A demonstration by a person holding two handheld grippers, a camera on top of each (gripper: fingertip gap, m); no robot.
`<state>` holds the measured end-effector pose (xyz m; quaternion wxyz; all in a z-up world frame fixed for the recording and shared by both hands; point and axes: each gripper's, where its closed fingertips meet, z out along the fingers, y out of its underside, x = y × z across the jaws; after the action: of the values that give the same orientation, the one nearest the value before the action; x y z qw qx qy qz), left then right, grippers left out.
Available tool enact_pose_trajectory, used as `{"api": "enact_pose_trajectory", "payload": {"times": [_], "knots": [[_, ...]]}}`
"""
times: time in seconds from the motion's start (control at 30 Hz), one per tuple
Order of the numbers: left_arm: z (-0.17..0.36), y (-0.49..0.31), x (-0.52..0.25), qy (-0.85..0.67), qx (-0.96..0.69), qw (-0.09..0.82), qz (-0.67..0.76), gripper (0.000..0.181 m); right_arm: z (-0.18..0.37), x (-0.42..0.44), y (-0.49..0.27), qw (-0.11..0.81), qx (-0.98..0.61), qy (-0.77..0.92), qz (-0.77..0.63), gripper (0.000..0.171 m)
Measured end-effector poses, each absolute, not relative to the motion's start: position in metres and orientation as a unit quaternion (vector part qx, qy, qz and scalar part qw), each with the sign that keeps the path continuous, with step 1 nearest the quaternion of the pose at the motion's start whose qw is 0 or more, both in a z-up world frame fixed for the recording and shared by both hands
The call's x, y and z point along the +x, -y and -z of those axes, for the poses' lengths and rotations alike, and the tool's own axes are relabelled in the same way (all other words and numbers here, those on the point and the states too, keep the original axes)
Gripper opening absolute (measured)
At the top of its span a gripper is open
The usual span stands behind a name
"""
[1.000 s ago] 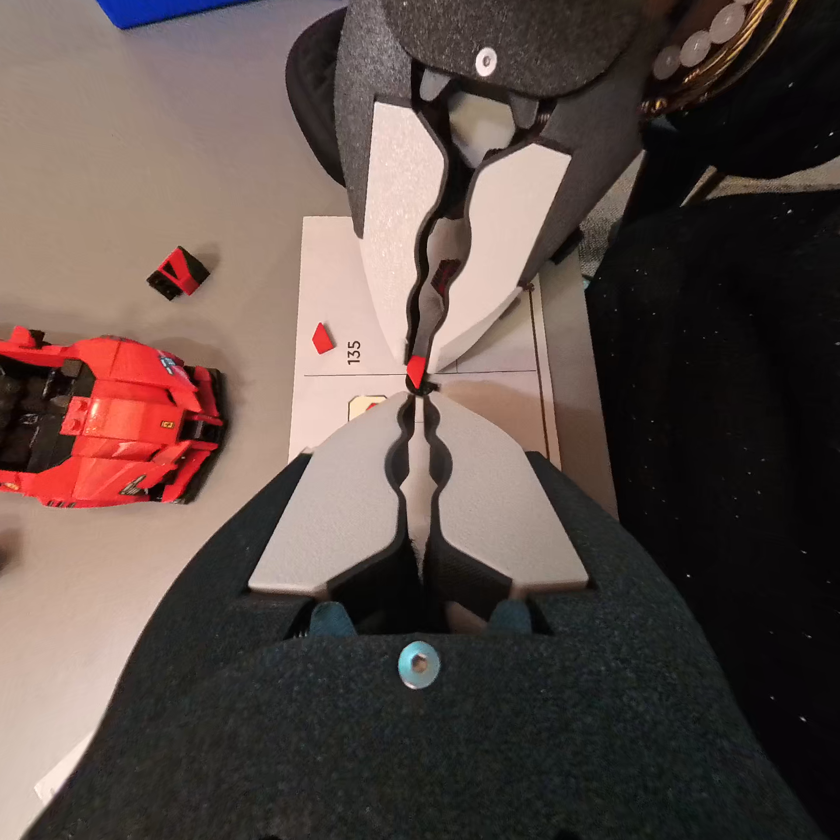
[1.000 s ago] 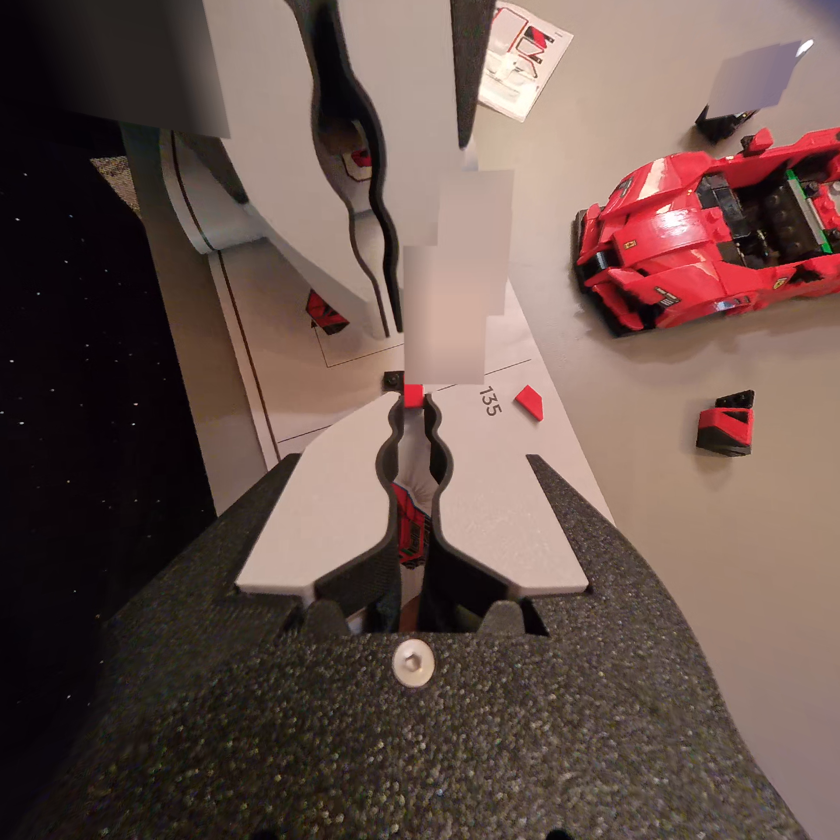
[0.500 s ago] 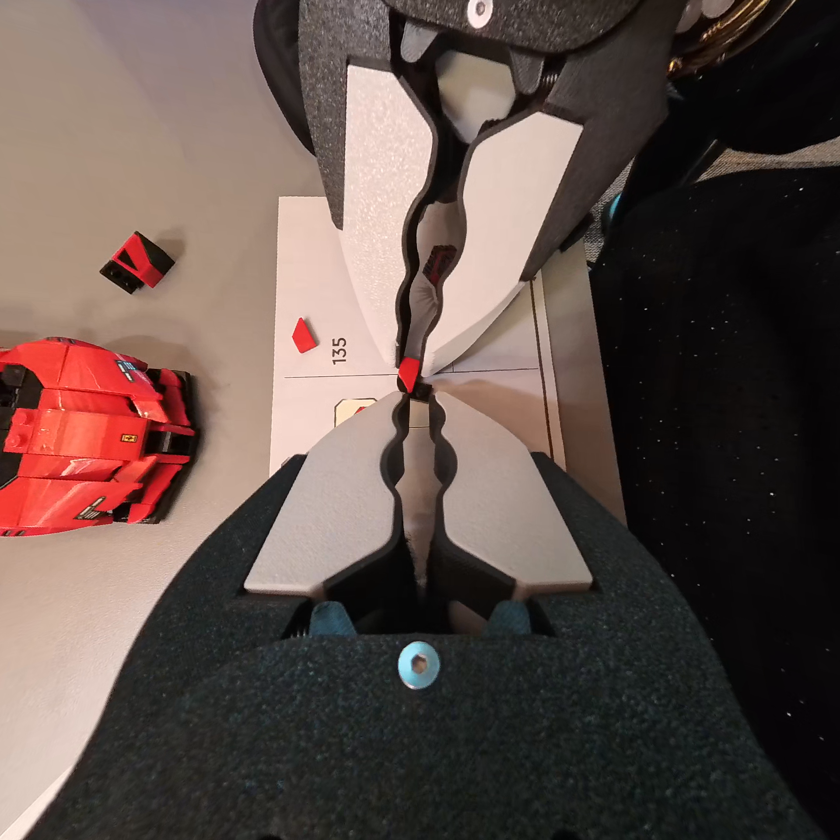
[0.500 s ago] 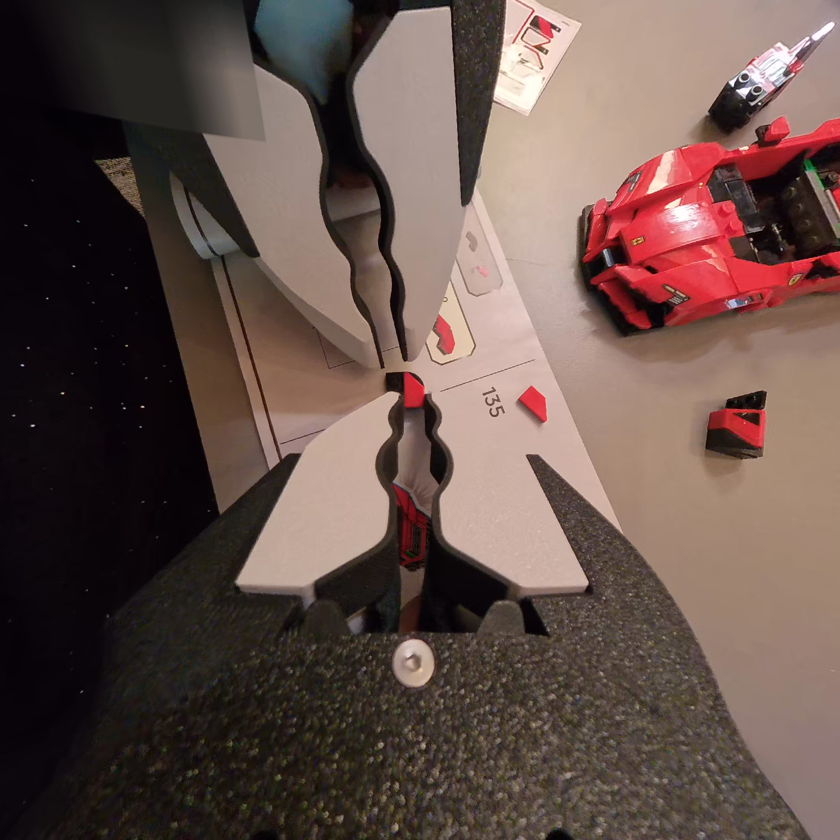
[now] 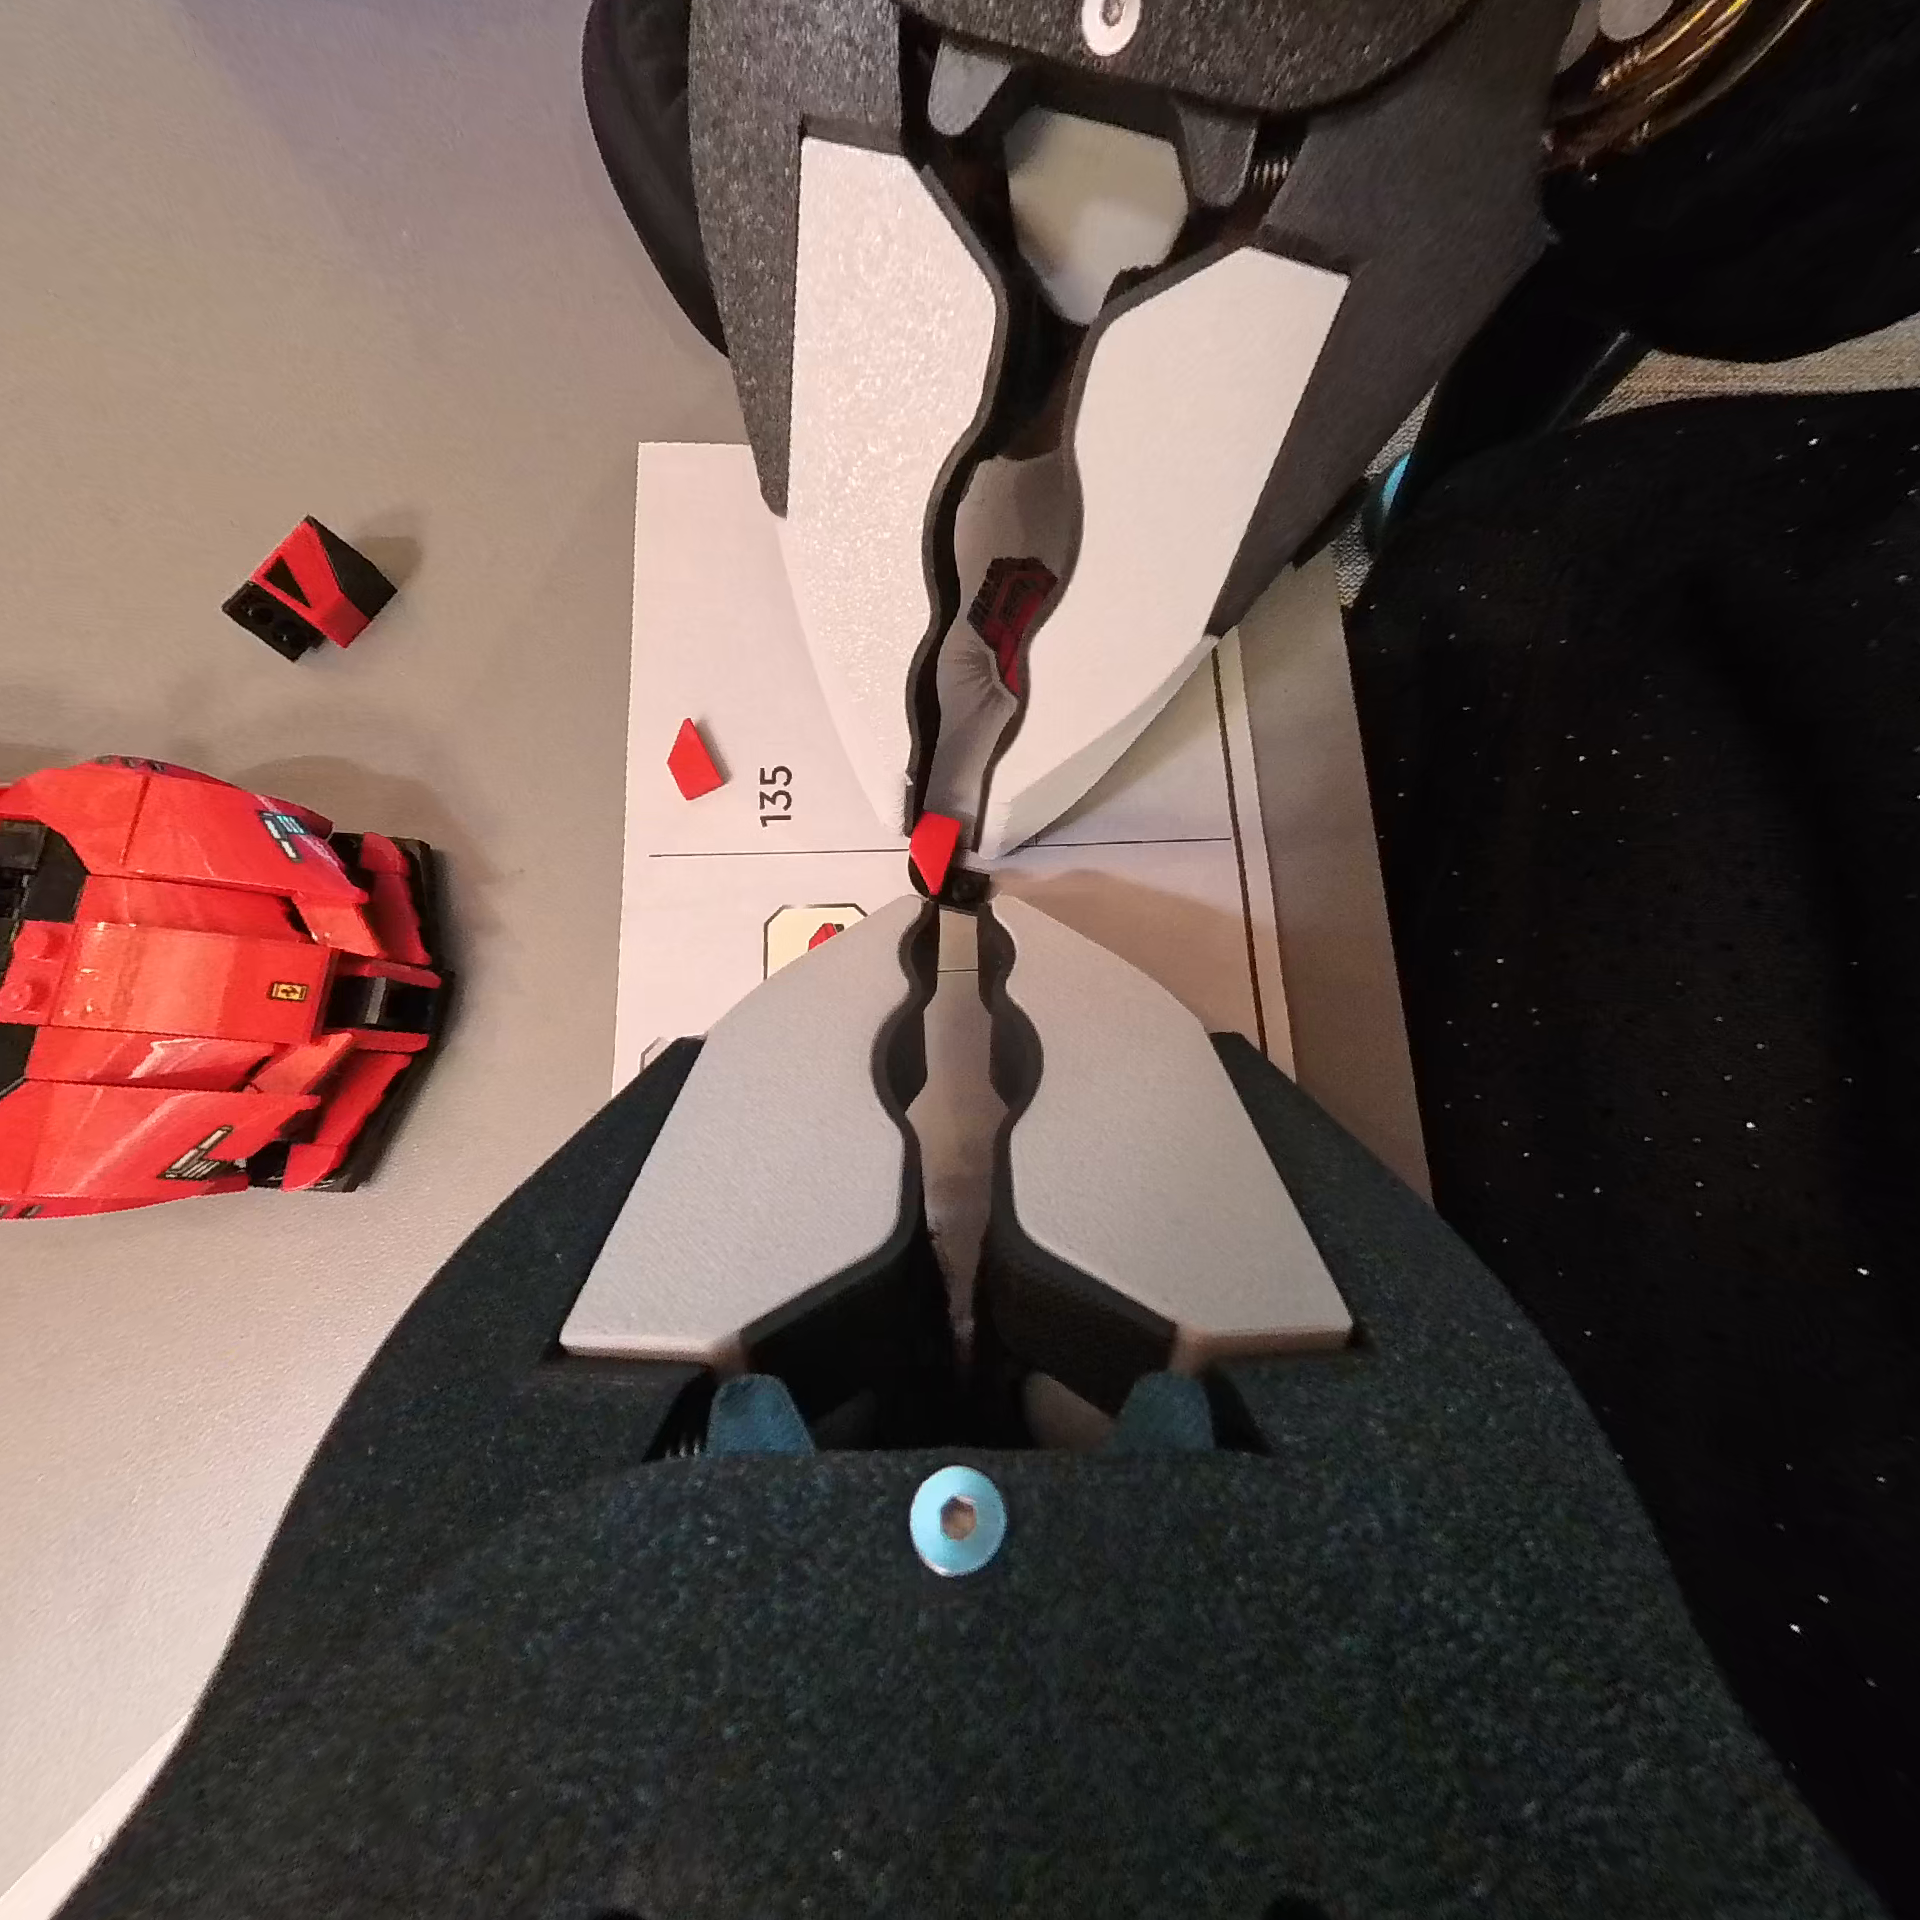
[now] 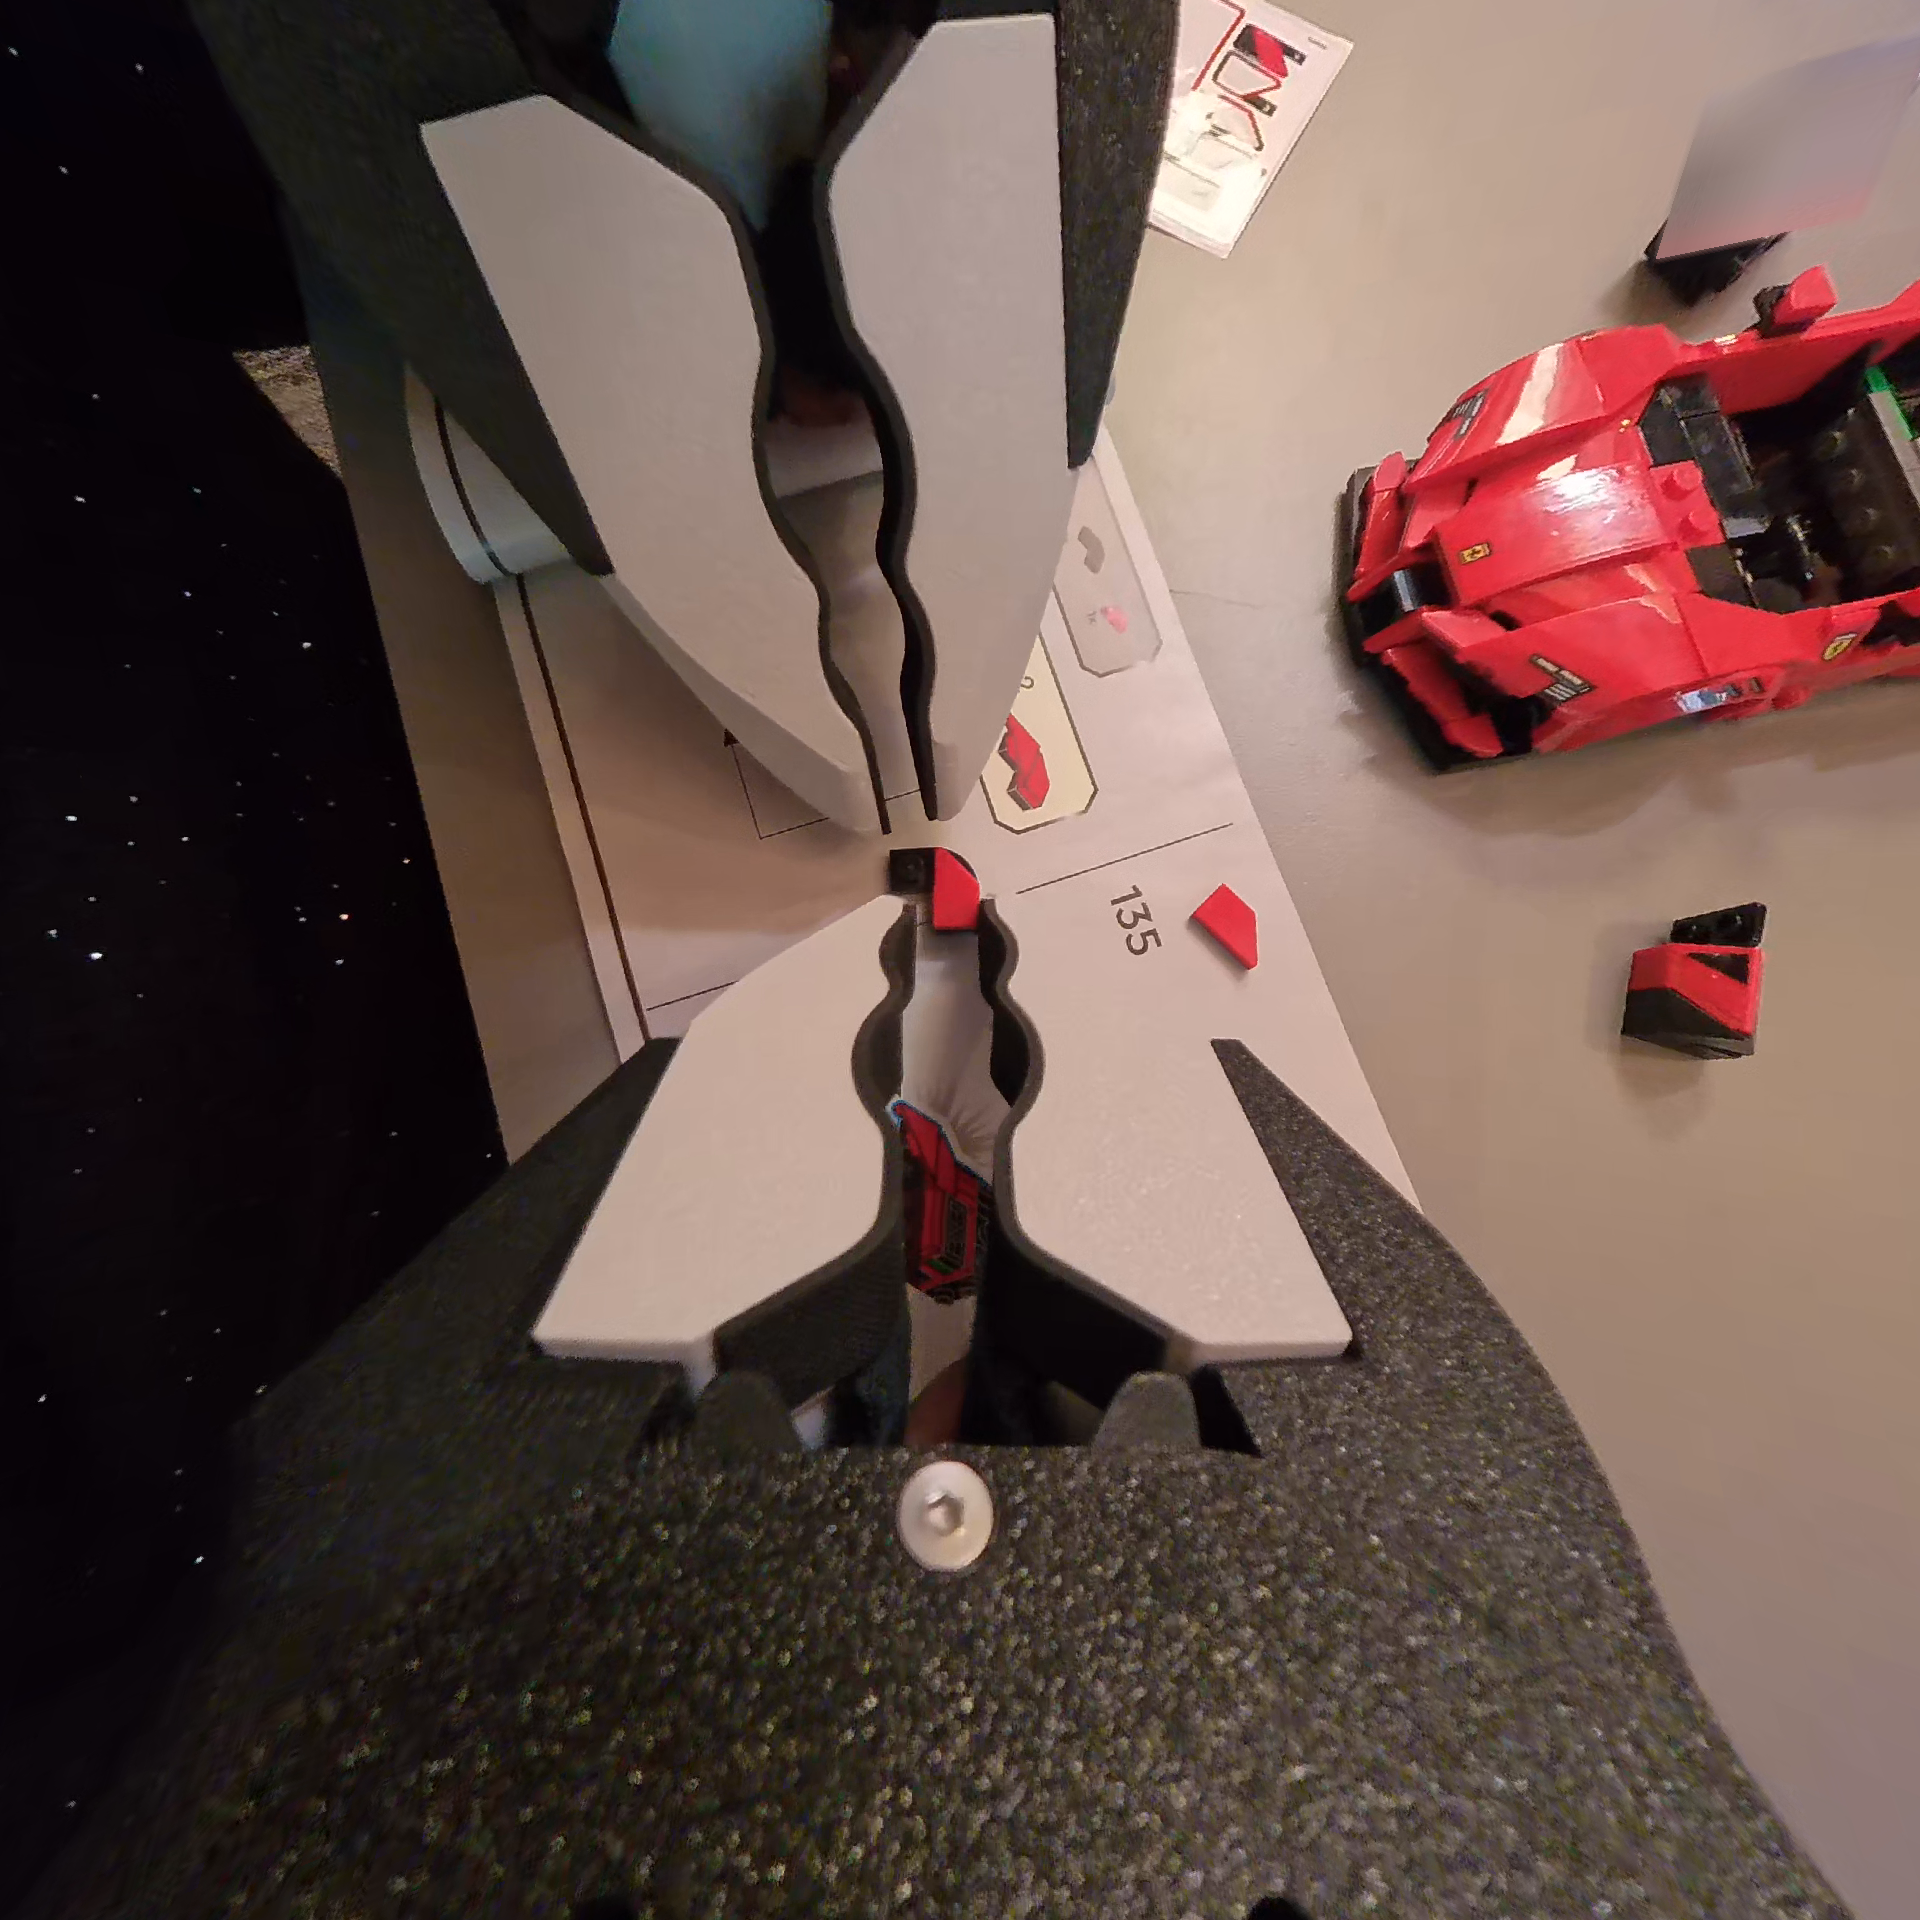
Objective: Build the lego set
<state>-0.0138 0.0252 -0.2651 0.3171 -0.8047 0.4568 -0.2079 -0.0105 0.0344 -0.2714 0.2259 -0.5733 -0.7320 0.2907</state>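
My right gripper (image 6: 948,912) is shut on a small red slope piece (image 6: 954,888) with a tiny black piece (image 6: 911,868) joined to its side. It holds them just above the open instruction booklet (image 6: 1174,800). My left gripper (image 5: 954,912) faces it tip to tip, jaws almost closed with nothing between them. In the right wrist view its tips (image 6: 904,821) stand a small gap away from the black piece. The left wrist view shows the red piece (image 5: 933,847) and the black piece (image 5: 968,888) at the right gripper's tips (image 5: 940,821).
The red lego car (image 5: 187,987) (image 6: 1662,551) sits on the grey table. A red-and-black sub-assembly (image 5: 312,587) (image 6: 1694,982) lies near it, and a loose red tile (image 5: 694,761) (image 6: 1226,925) lies on the booklet. A sticker sheet (image 6: 1236,125) is farther off. Dark carpet lies beyond the table edge. Both grippers' tips are close together, under 4 cm apart.
The left gripper has drawn back slightly from the joined pieces, which stay in the right gripper. Both grippers have shifted a little over the booklet.
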Motion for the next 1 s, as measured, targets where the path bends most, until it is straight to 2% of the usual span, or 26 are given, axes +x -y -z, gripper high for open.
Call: {"api": "enact_pose_trajectory", "payload": {"times": [0.4, 0.8, 1.0], "knots": [[0.266, -0.025, -0.013, -0.455, -0.806, 0.314, 0.212, 0.006, 0.271, -0.010, -0.034, 0.225, -0.571, 0.735, -0.290, 0.013], [0.267, -0.025, -0.013, -0.455, -0.806, 0.313, 0.214, 0.006, 0.269, -0.008, -0.037, 0.222, -0.575, 0.734, -0.286, 0.022], [0.268, -0.026, -0.013, -0.451, -0.808, 0.312, 0.214, 0.006, 0.257, -0.011, -0.038, 0.238, -0.572, 0.728, -0.293, 0.002]]}}
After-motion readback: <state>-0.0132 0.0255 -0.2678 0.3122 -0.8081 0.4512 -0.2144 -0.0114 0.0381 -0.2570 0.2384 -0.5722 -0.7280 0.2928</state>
